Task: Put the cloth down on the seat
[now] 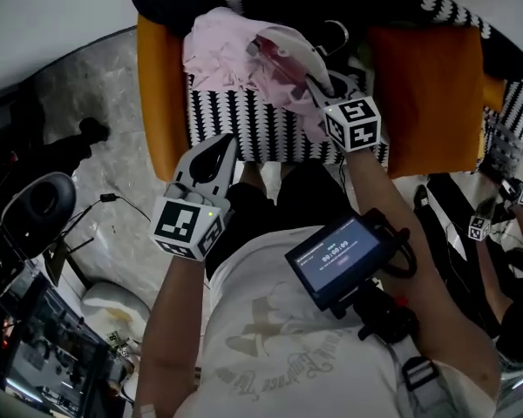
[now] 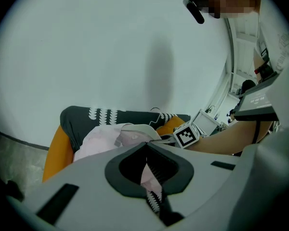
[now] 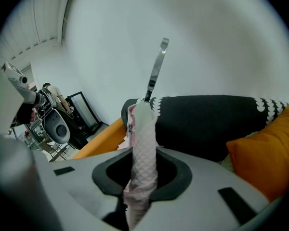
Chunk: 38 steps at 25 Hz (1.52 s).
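A pale pink cloth [image 1: 227, 50] on a hanger [image 1: 336, 33] lies bunched over the back part of the black-and-white patterned seat [image 1: 270, 138] of an orange armchair [image 1: 161, 103]. My right gripper [image 1: 318, 84] is shut on a fold of the cloth [image 3: 143, 143]. The metal hanger hook [image 3: 156, 71] sticks up beyond its jaws. My left gripper [image 1: 220, 146] hovers over the seat's front left edge, shut and empty. In the left gripper view the cloth [image 2: 106, 136] lies ahead of that gripper [image 2: 147, 146], apart from it.
An orange cushion [image 1: 431, 94] fills the seat's right side. A screen device [image 1: 340, 255] hangs on my chest. Another person with marker cubes [image 1: 479, 226] is at the right. A black office chair [image 1: 35, 203] and cables stand on the floor at the left.
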Each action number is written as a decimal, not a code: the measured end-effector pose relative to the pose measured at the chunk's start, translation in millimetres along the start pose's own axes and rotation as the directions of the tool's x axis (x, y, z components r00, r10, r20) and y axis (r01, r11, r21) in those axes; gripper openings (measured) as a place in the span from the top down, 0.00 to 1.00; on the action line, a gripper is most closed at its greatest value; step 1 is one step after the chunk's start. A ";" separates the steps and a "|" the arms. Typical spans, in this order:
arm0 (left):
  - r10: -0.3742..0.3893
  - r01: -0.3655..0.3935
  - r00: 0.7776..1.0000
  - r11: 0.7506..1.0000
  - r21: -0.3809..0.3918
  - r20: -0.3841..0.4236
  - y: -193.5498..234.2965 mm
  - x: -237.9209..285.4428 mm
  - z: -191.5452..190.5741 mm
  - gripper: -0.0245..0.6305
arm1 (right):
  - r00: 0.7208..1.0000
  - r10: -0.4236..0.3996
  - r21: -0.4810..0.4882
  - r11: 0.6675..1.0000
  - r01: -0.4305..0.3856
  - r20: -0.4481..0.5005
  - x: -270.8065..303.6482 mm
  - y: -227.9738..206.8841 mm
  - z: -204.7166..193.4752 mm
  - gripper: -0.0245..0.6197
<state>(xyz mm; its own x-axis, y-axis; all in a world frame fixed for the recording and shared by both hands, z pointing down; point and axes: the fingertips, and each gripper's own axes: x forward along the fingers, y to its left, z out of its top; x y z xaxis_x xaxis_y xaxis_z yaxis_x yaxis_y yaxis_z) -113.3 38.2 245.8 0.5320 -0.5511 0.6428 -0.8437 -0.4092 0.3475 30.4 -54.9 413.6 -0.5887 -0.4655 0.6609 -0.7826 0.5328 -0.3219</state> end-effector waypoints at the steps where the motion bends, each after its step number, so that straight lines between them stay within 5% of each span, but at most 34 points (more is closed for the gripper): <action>1: -0.004 0.004 1.000 1.000 -0.009 -0.006 -0.3 3.4 -4.4 0.94 | 1.000 0.001 0.009 1.000 -0.001 -0.008 2.5 -1.8 -6.2 0.82; 25: -0.075 0.056 0.987 0.989 -0.137 -0.139 -32.0 50.7 -87.6 0.94 | 0.990 0.068 0.146 0.988 -0.050 -0.124 53.1 -41.5 -100.4 0.82; 38: -0.066 0.029 0.978 0.982 -0.185 -0.199 -28.1 64.9 -132.6 0.94 | 0.977 0.158 0.331 0.938 -0.103 -0.143 95.2 -49.3 -161.4 0.82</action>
<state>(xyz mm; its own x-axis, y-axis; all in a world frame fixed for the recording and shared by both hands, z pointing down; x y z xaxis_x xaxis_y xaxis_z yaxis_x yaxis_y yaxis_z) -64.5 110.4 368.2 0.5616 -0.3669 0.7416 -0.8268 -0.2835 0.4859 45.5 -11.4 601.8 -0.6698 -0.2696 0.6918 -0.7403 0.3142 -0.5943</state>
